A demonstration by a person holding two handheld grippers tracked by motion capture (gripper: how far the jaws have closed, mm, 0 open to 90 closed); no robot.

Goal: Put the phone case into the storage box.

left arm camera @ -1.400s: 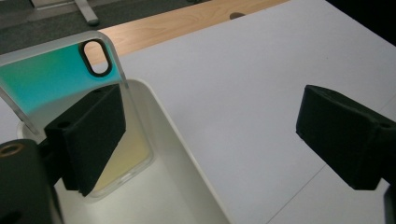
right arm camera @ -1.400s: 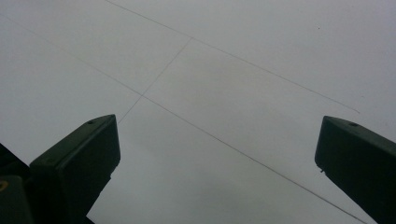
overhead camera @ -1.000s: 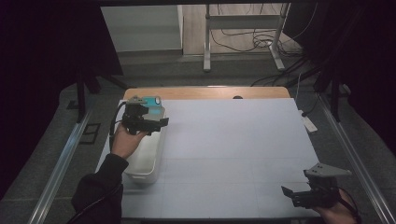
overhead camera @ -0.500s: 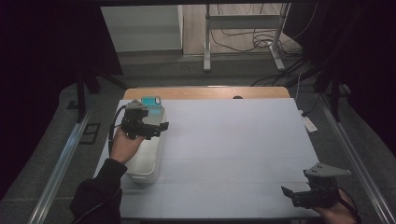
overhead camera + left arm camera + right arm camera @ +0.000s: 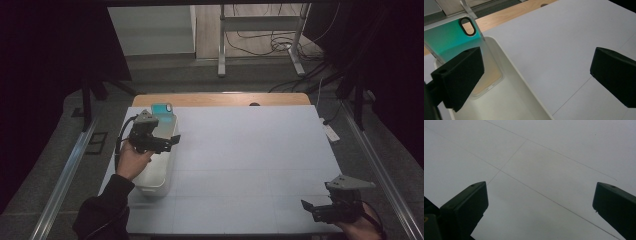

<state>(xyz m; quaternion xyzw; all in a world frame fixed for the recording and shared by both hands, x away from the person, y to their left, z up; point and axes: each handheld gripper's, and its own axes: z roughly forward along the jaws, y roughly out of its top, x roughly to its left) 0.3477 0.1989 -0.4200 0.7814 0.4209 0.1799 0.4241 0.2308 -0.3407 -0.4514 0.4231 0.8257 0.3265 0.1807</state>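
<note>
Your left gripper (image 5: 167, 145) hangs over the white bin (image 5: 159, 176), which sits at the left edge of the pale table cover (image 5: 260, 150). Its jaws stand wide apart with nothing between them. In the left gripper view, one jaw sits over the bin's inside and the other over the bare cover beyond the bin's long rim.

The phone case (image 5: 163, 111) leans at the far end of the bin, its upper edge resting against the bin's far wall and its lower end down inside. It is clear with a teal tint, and its oval camera cutout sits near the upper edge. In the left gripper view the phone case (image 5: 451, 37) lies just beyond your left-hand jaw, partly hidden by it; you are not touching it.

Your left hand (image 5: 131, 161) holds the gripper from the near side of the bin, above its left rim.

Your right gripper (image 5: 320, 210) sits well away from the bin, at the near right corner of the cover. Its jaws are also spread wide and hold nothing; the right gripper view shows the plain cover with faint seam lines between them.
</note>
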